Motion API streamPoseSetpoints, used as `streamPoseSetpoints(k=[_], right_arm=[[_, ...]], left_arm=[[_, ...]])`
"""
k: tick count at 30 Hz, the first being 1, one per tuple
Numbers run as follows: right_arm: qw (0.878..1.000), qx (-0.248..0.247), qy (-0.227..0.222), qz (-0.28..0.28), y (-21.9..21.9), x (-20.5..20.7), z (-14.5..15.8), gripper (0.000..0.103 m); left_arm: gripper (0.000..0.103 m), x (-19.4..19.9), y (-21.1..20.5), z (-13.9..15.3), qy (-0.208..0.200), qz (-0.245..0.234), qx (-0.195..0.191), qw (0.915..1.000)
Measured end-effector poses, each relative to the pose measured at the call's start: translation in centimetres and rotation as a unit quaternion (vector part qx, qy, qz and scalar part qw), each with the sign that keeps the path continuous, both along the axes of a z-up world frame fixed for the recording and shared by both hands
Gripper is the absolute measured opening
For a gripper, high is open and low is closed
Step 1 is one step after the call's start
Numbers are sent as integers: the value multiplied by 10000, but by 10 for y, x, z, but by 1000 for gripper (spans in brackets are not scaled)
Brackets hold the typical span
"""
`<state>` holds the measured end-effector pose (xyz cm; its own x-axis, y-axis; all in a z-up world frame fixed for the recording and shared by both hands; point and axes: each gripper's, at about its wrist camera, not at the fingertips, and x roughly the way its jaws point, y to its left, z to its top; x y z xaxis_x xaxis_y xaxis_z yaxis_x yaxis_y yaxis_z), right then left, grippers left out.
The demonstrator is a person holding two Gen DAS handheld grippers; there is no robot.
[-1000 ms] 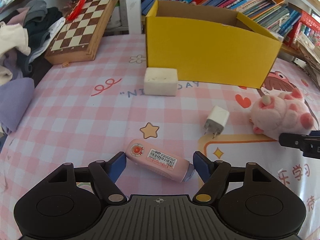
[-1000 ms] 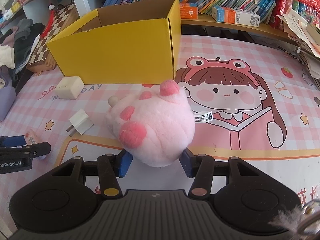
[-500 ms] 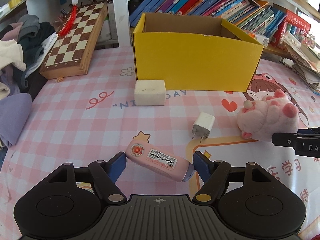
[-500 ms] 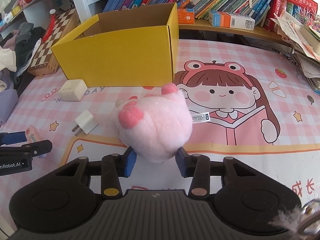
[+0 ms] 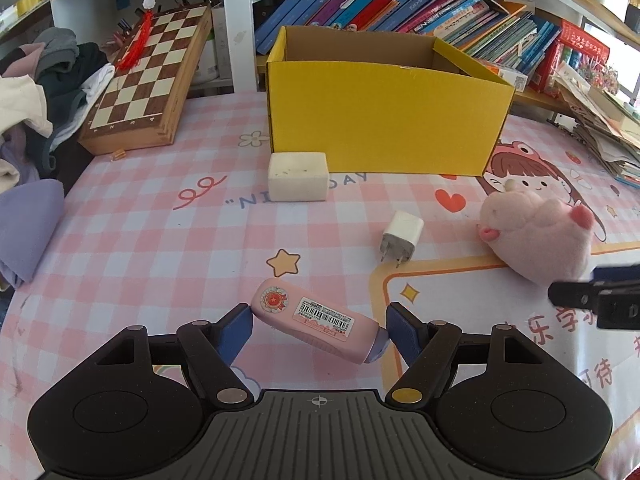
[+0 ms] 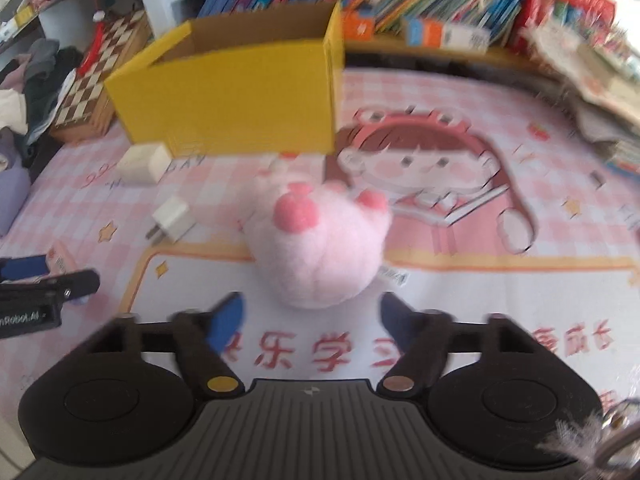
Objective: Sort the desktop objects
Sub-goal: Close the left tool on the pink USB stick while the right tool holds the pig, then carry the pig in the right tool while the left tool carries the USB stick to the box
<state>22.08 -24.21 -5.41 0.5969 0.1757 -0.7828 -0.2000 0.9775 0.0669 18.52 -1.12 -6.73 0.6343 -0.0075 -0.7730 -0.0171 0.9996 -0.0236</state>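
Left wrist view: the left claw (image 5: 319, 325) holds a pink plastic tube with a barcode label (image 5: 320, 321) between its blue fingers (image 5: 236, 332). The tube is long and lies slanted. Its round sticker end points up to the left and its purple cap end points down to the right. Past it, the pink checked tabletop (image 5: 160, 240) has open room up to the yellow cardboard box (image 5: 384, 120), whose top is open. A white block (image 5: 298, 176) sits just in front of the box, and a small white plug charger (image 5: 400, 234) lies near the middle.

The right wrist view is blurry. The right claw (image 6: 312, 316) is wide and holds nothing. The fluffy pink pig toy (image 6: 320, 240) sits on the tabletop just ahead of its fingers. Books on the shelf (image 6: 440, 12) are hard to make out.
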Motion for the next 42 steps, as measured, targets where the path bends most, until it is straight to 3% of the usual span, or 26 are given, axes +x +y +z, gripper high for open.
streamPoseSetpoints(k=[13,19,29,42], right_arm=[[9985,-298,-120,438,10,34,-1,90],[9947,-688,-16,762,23,53,-15,79],[9958,-497,46,768,17,56,-19,65],[9987,25,219,466,12,23,0,63]], left_arm=[[74,-2,0,1,2,2,28,10000],[74,-4,2,2,7,89,32,10000],[74,-5,9,3,29,233,-15,9997],[74,-12,5,17,-208,-104,-15,9997]])
